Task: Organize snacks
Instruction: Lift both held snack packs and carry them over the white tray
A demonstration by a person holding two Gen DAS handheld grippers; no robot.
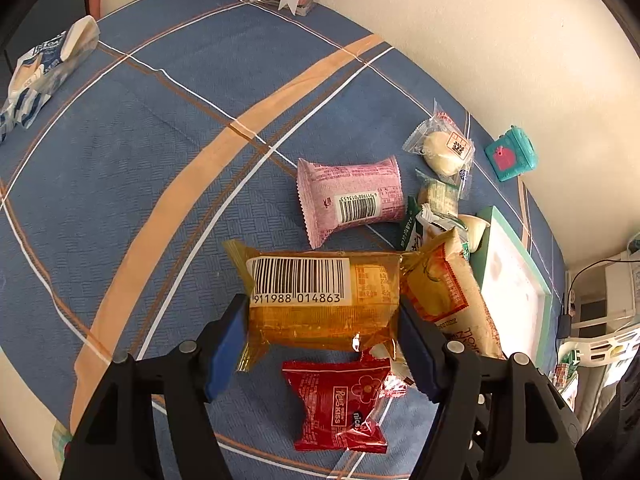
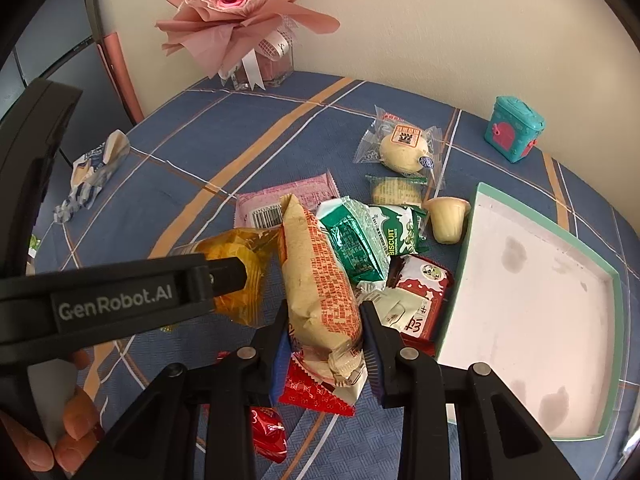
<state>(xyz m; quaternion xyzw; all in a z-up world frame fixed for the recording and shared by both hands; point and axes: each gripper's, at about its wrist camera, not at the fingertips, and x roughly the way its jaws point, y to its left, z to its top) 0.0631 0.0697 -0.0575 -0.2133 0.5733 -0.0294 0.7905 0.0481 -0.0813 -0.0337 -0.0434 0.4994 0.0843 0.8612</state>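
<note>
The tray point(image 2: 532, 300) with the green rim lies empty at the right of the table point(image 1: 160, 160); no snack is in it yet, so the sorting is judged to be at its start.

Both claws are loaded. The left gripper point(image 1: 322, 340) is clamped on the amber packet point(image 1: 320, 292), its blue pads pressing both ends, barcode side up. The right gripper point(image 2: 324, 344) is closed on the tan packet point(image 2: 320, 280), which stands tilted between the jaws. The two packets touch at one end.

Still loose on the cloth:
- the pink packet point(image 1: 352, 200), beyond the amber one;
- a red packet point(image 1: 340, 408), under the left gripper;
- green biscuit packets point(image 2: 380, 236) and a red-and-white packet point(image 2: 420, 292), heaped against the tray's near wall;
- a clear-wrapped bun point(image 2: 400, 148) and a small pudding cup point(image 2: 446, 216), near the tray's far corner;
- a blue-and-white packet point(image 1: 44, 72), well apart at the far left.

Not part of the job: a flower bouquet point(image 2: 240, 12) and a teal toy box point(image 2: 516, 128) by the wall.

Obstruction: the heap against the tray wall crowds the approach; a carried packet may catch on it.
</note>
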